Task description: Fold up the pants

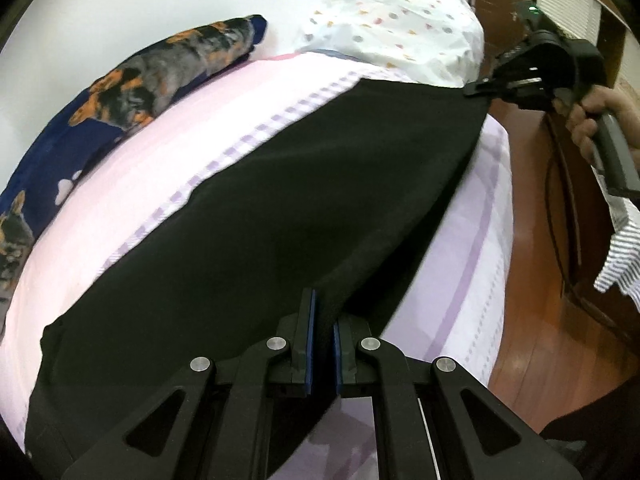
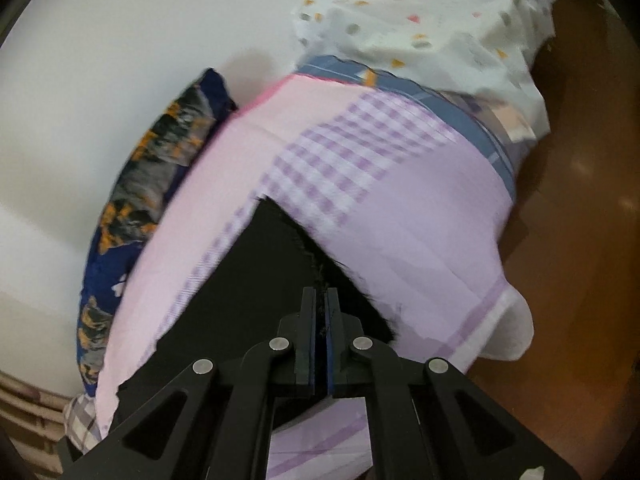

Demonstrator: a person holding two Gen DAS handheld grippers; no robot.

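Black pants point(image 1: 280, 208) are stretched over a bed with a pink and lilac sheet point(image 1: 192, 128). My left gripper point(image 1: 325, 320) is shut on the near edge of the pants, the cloth pinched between the blue pads. My right gripper point(image 1: 476, 90) shows at the upper right of the left wrist view, held by a hand and shut on the far corner of the pants. In the right wrist view the right gripper point(image 2: 322, 300) is shut on a frayed black edge of the pants point(image 2: 256, 272). The edge between the two grippers is lifted and taut.
A dark blue pillow with a dog print point(image 1: 132, 80) lies along the white wall. A white dotted bundle of bedding point(image 1: 404, 24) sits at the bed's far end. Brown wooden floor point(image 1: 532, 280) and wooden furniture lie to the right of the bed.
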